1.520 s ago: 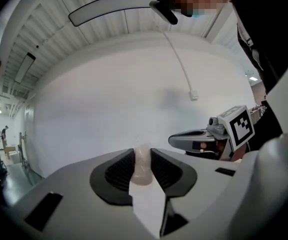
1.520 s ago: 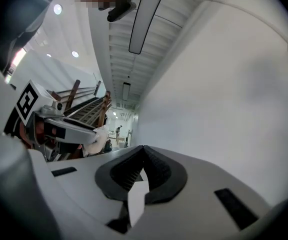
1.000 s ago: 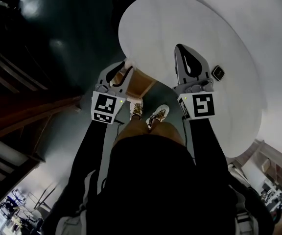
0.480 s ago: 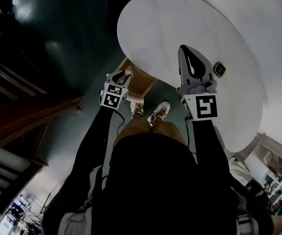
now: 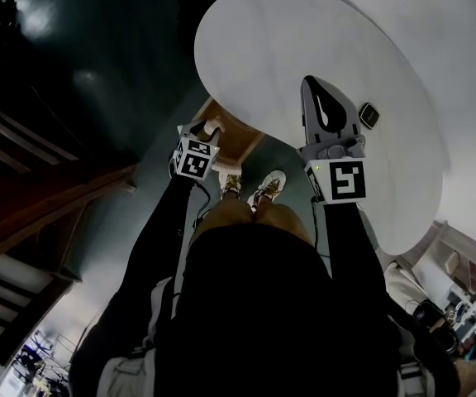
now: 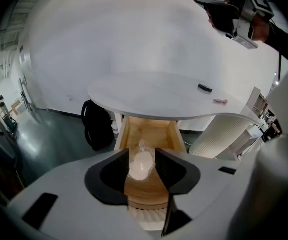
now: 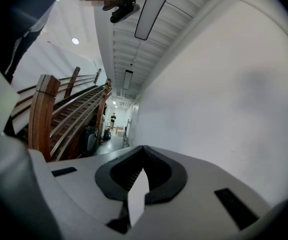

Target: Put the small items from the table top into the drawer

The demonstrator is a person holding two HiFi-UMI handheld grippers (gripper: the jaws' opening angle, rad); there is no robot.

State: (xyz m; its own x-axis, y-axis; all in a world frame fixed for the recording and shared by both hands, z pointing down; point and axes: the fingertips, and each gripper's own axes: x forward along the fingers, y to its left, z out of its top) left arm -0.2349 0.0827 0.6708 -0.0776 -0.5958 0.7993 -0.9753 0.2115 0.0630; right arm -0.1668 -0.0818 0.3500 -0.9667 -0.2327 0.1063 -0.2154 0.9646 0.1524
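My left gripper (image 5: pixel 211 129) hangs over the open wooden drawer (image 5: pixel 236 141) beneath the round white table (image 5: pixel 304 40). In the left gripper view a pale oval item in clear wrap (image 6: pixel 141 165) sits between the jaws of that gripper (image 6: pixel 142 165), above the drawer's floor (image 6: pixel 149 134). The jaws are opening and no longer press on it. A small black item (image 5: pixel 369 116) and a small pink one (image 6: pixel 220 102) lie on the table top. My right gripper (image 5: pixel 308 83) hovers above the table beside the black item, shut and empty (image 7: pixel 143 148).
A black bag (image 6: pixel 97 125) stands on the floor left of the drawer. A white ribbed pedestal (image 6: pixel 225 133) rises to the drawer's right. The person's shoes (image 5: pixel 253 190) stand just in front of the drawer. Wooden stairs (image 5: pixel 23 197) lie to the left.
The left gripper has shifted right to the drawer and tipped downward, so its marker cube now faces the head camera. The right gripper has barely moved.
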